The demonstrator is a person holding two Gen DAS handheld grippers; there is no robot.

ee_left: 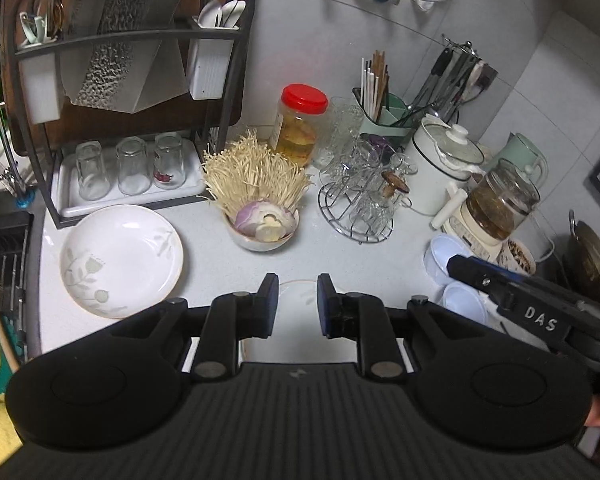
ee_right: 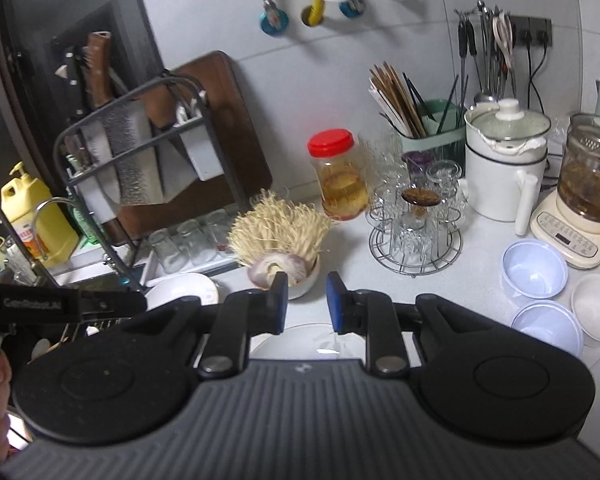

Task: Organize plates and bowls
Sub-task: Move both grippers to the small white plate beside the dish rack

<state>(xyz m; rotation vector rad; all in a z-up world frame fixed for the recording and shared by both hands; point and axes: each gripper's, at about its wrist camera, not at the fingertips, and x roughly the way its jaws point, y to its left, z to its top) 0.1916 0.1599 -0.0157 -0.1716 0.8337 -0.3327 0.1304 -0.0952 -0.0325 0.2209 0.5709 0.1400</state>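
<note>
Right claw [ee_right: 307,302] open above white plate [ee_right: 300,344], lavender bowls [ee_right: 534,272] right, counter [ee_right: 480,248]

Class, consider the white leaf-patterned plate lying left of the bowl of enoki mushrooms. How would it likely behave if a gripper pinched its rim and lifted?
The leaf-patterned plate looks like glazed ceramic, so probably stiff, slippery and breakable. Wide and shallow, it would likely droop from a one-sided rim pinch.

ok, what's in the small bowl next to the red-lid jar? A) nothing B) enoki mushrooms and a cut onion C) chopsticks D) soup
B: the small bowl holds a pale bunch of enoki mushrooms and a cut purple onion, in front of the red-lid jar.
</note>
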